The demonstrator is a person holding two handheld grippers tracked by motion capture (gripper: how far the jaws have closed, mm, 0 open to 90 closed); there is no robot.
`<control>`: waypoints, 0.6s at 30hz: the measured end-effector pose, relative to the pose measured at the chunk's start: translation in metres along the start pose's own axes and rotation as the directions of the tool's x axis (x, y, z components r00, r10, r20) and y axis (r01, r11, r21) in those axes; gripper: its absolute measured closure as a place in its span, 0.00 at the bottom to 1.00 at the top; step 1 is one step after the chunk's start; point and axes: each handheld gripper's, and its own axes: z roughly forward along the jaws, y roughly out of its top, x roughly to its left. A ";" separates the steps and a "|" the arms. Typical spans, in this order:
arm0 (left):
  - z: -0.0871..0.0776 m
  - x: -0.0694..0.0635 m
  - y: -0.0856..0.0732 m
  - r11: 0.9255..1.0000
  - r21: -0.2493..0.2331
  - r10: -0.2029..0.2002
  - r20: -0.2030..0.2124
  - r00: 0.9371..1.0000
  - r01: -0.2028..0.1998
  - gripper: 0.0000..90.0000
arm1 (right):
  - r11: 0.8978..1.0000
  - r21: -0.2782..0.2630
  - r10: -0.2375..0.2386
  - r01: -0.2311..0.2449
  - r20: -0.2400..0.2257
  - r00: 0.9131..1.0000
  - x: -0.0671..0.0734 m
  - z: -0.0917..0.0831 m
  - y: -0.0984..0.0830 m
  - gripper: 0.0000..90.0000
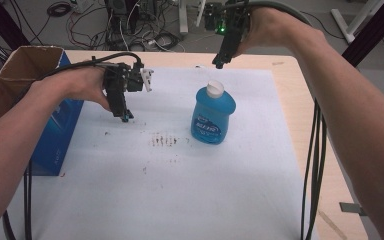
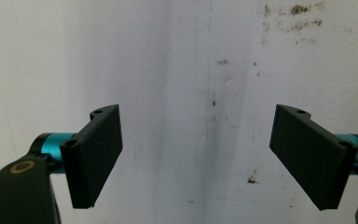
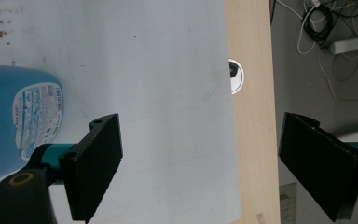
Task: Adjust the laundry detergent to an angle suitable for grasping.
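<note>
A blue bottle [image 1: 213, 116] with a white cap stands upright near the middle of the white sheet [image 1: 190, 190]. My left gripper [image 1: 125, 115] hangs over the sheet to the bottle's left, pointing down, open with nothing between its jaws [image 2: 196, 161]. My right gripper [image 1: 219, 62] is held high behind the bottle, above the far edge of the sheet, open and empty [image 3: 200, 170]. In the right gripper view the bottle [image 3: 14, 116] lies at the left edge, outside the jaws.
An open cardboard box [image 1: 15, 75] and a blue carton [image 1: 60, 130] stand at the left edge of the table. Brown stains [image 1: 164, 140] mark the sheet left of the bottle. Bare wooden table [image 1: 305, 100] runs along the right. Cables hang by both arms.
</note>
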 end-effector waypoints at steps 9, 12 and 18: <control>-0.003 0.000 -0.001 1.000 0.013 -0.012 -0.019 1.000 0.012 0.19 | 1.000 0.000 -0.005 0.005 0.032 0.999 0.003 -0.011 -0.006 0.15; -0.005 -0.001 0.000 1.000 0.017 -0.002 -0.024 1.000 0.003 0.19 | 1.000 -0.010 0.015 -0.014 0.035 0.999 0.002 -0.012 -0.006 0.15; -0.005 -0.003 0.003 1.000 0.018 0.014 -0.016 1.000 -0.014 0.19 | 1.000 0.015 -0.008 0.008 0.031 0.999 0.006 -0.008 -0.003 0.15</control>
